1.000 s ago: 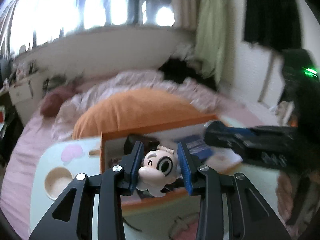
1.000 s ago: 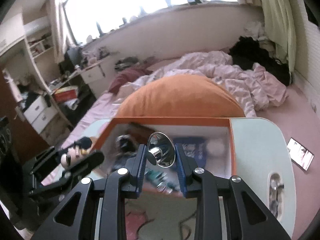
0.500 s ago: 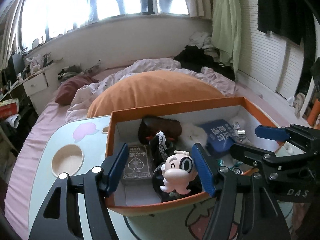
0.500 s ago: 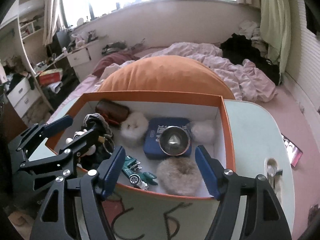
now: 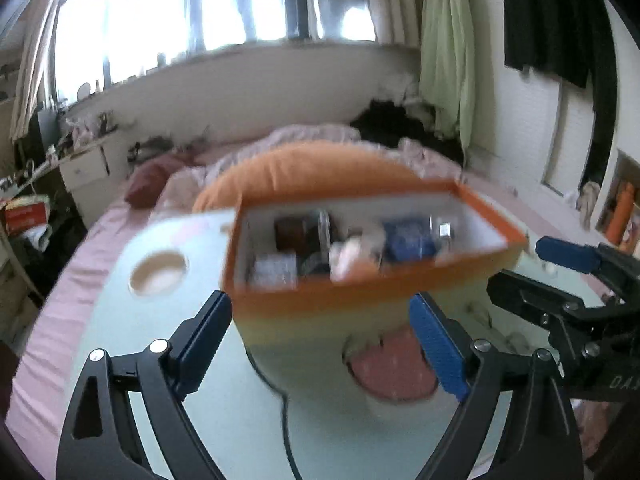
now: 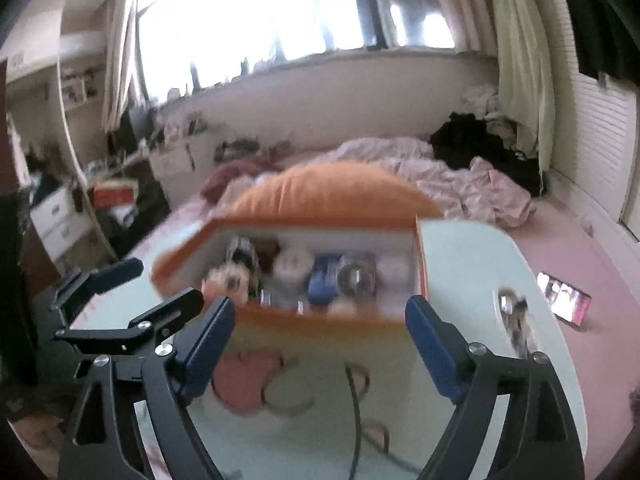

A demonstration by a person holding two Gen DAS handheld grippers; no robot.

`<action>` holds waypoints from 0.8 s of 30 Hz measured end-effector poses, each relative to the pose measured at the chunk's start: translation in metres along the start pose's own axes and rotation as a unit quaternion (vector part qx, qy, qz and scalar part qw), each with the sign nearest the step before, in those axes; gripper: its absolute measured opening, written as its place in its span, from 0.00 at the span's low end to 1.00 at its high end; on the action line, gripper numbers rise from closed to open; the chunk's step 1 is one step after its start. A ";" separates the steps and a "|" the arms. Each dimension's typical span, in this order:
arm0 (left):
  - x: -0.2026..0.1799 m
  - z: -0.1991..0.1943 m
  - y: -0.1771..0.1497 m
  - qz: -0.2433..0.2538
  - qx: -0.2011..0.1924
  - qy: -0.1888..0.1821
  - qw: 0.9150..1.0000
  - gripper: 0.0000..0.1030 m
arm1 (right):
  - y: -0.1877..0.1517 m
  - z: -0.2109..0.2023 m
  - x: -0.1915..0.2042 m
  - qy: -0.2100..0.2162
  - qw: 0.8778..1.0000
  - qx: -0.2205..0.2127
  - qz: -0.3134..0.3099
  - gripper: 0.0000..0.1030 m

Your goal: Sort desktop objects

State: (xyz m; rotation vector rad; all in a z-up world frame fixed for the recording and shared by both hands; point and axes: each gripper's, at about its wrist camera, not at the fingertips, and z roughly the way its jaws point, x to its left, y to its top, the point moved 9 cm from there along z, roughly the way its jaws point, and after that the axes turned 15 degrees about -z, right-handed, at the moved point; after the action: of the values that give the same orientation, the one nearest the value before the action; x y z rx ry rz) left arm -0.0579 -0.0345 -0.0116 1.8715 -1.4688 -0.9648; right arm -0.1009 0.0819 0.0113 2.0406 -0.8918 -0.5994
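**Both tongs empty, the box full**

While the jaws of both tongs are opening, nothing sits between either pair: the left gripper (image 5: 320, 344) and the right gripper (image 6: 316, 344) each stand wide over the pale tabletop (image 5: 208, 392), with only its printed pink cartoon showing in the gap. In the left wrist view the right gripper (image 5: 532, 264) juts in from the side, near the box's right end, and it too is empty.

Just beyond the fingertips stands the orange box (image 6: 320, 320), white inside and open at the top, near the middle of the table. It holds the sorted things (both views are blurred, so several stay unnamed): a pink-nosed cartoon figure (image 6: 226, 280) at the near left, a white fluffy ball (image 6: 292, 264), a dark blue tin (image 6: 322, 284) with a shiny metal cup (image 6: 356, 278) on or against it, and a dark brown case (image 5: 290, 232) at the back.

As a judgement, these would handle very differently. The figure looks like hard, smooth plastic, light but apt to slip, best pinched across the head. The fluffy ball is soft and will squash, so any grip holds. The metal cup is slick and rounded; its rim or stem is the safer place. The box itself seems stiff card, to be taken by a side wall.

Behind it lie an orange cushion (image 6: 332, 192) and a rumpled bed.
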 end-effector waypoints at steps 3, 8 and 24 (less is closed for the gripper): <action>0.004 0.013 -0.025 -0.030 0.034 -0.009 0.999 0.87 | -0.014 0.006 -0.003 0.006 1.000 0.028 0.009 0.85; 0.013 0.036 -0.038 -0.026 0.091 0.040 0.995 0.88 | -0.050 0.034 -0.003 0.036 0.993 0.110 0.031 0.84; 0.020 0.041 -0.036 -0.032 0.093 0.058 0.993 1.00 | -0.069 0.046 -0.019 -0.011 0.993 0.110 -0.031 1.00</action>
State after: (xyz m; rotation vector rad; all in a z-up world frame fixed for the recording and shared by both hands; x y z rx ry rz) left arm -0.0678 -0.0452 -0.0679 2.0828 -1.4792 -0.7551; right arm -0.1173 0.1031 -0.0692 2.2689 -0.9460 -0.5792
